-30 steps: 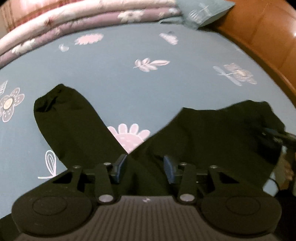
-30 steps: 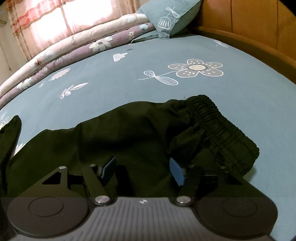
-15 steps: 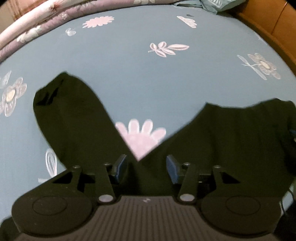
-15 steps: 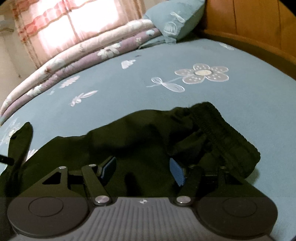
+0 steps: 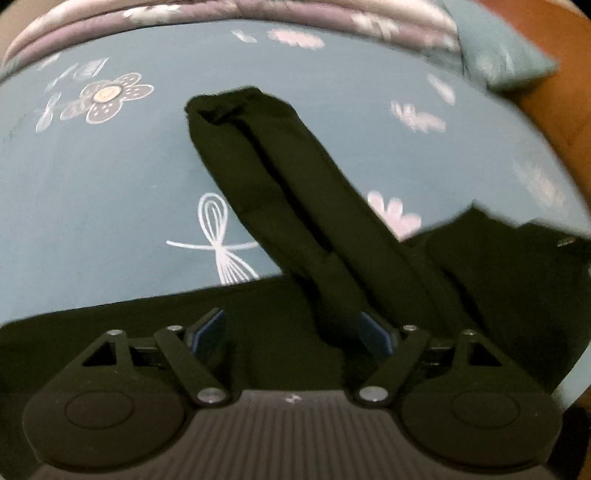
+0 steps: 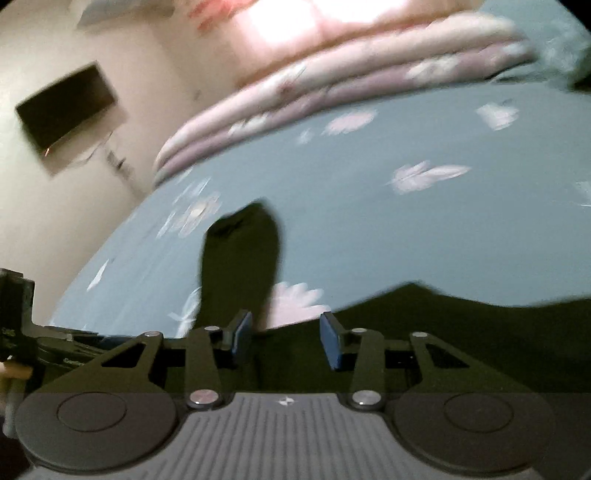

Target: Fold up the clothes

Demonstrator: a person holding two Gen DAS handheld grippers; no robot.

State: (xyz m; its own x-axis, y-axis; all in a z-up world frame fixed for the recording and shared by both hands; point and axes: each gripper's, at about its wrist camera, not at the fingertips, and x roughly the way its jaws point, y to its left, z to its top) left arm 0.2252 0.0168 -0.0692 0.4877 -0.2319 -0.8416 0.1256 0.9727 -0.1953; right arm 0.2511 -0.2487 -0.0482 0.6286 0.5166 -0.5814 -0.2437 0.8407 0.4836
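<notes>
A: Left wrist view: black trousers (image 5: 295, 192) lie on the blue flowered bedsheet (image 5: 110, 192). One leg runs up and away from the tool, cuff at the far end, open and slightly crumpled. Rest of the cloth spreads wide across the near edge, right under the left gripper (image 5: 295, 332).

B: Jaws?

A: Wide apart. Blue pads both visible. Dark cloth sits between and beneath them, and the leg's near end passes just over the right-hand pad (image 5: 375, 332). Whether it's touching the cloth, can't tell: black on black, blurry too.

B: And the other side?

A: Right wrist view: right gripper (image 6: 286, 338) also spread, narrower gap than the left's. Nothing pinched; the trousers (image 6: 240, 266) lie below and past the tips, one leg pointing away toward the far-left of the sheet (image 6: 406, 229). A dark mass of cloth stretches to the right of the tool.

B: Beyond the trousers?

A: Rolled pink-purple quilt (image 5: 258, 14) along the sheet's far edge, teal pillow (image 5: 506, 62) at its right end by a wooden headboard (image 5: 561, 96). Right view has a dark wall screen (image 6: 66, 107) upper left, and part of the left tool (image 6: 14, 314) at the left edge. Heavy motion blur.
</notes>
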